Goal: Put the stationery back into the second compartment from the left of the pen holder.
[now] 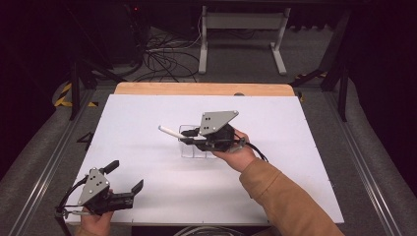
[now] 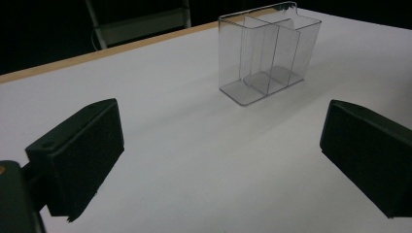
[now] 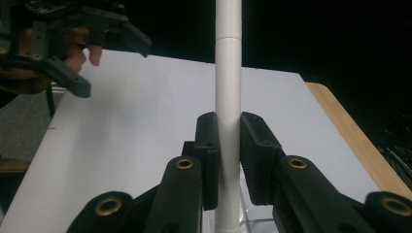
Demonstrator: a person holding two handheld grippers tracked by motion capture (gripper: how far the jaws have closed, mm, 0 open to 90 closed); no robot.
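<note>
My right gripper (image 1: 191, 133) is shut on a white marker (image 1: 169, 131), held just above a clear plastic organiser (image 1: 189, 150) at the table's middle. The marker juts out to the left past the jaws. In the right gripper view the marker (image 3: 228, 87) runs straight up between the two pads of that gripper (image 3: 228, 141), and the organiser's rim (image 3: 260, 221) shows below. My left gripper (image 1: 128, 174) rests near the front left edge, open and holding nothing. In the left gripper view the wide-apart jaws (image 2: 218, 160) frame the organiser (image 2: 269, 53), which has several upright compartments.
The white table top (image 1: 147, 108) has a wooden strip (image 1: 204, 89) along its far edge. Beyond it are a white frame's legs (image 1: 241, 34) and cables (image 1: 164, 59) on the floor. The other hand and its gripper (image 3: 73, 43) show at the right gripper view's upper left.
</note>
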